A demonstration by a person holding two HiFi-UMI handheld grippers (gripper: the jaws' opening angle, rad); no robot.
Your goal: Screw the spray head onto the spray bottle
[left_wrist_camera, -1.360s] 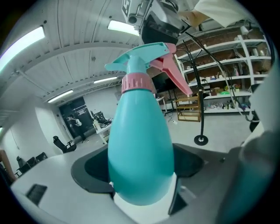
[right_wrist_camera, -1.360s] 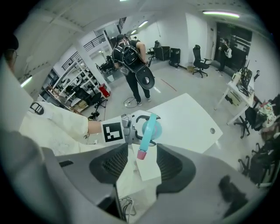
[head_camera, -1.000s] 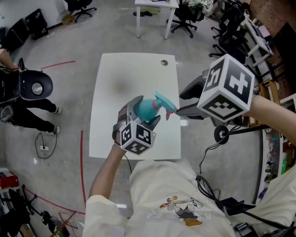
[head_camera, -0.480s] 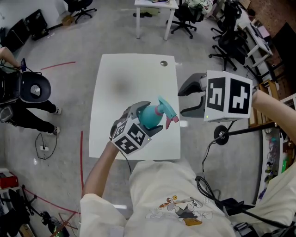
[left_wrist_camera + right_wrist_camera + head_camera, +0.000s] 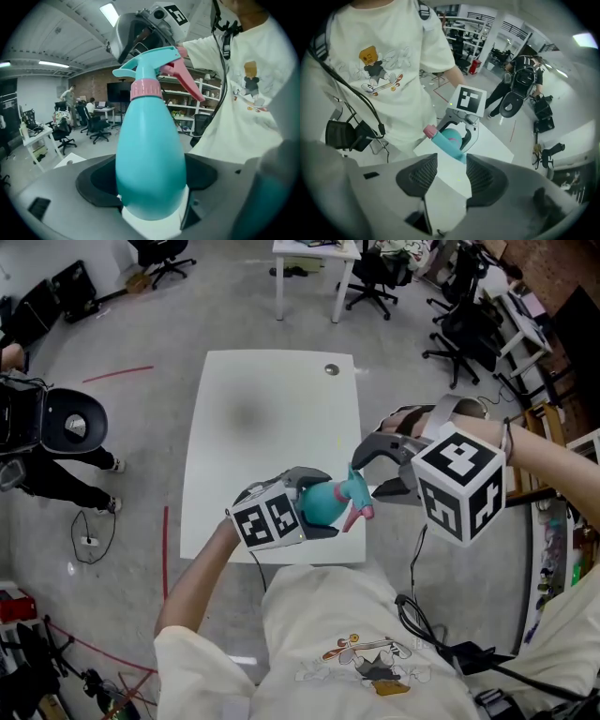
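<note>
Two grippers, head view and both gripper views. My left gripper is clamped on the belly of the teal spray bottle, whose body fills the space between the jaws; the bottle is held clear of the table, over its near edge, and leans towards my right side. The spray head sits on the neck above a pink collar, with its pink trigger pointing back at me.

My right gripper has its jaws wide apart and holds nothing. The tip of the spray head lies in the gap between them, though I cannot tell whether either jaw touches it.

Half a second ago this gripper stood well off to the right. It has since rolled over and come in, while the left lowered and tilted the bottle. I read this as a fresh approach for another turn of the head; how tight the collar is cannot be seen.

No brand or label shows on the bottle. The marker cubes carry only black-and-white squares.
</note>
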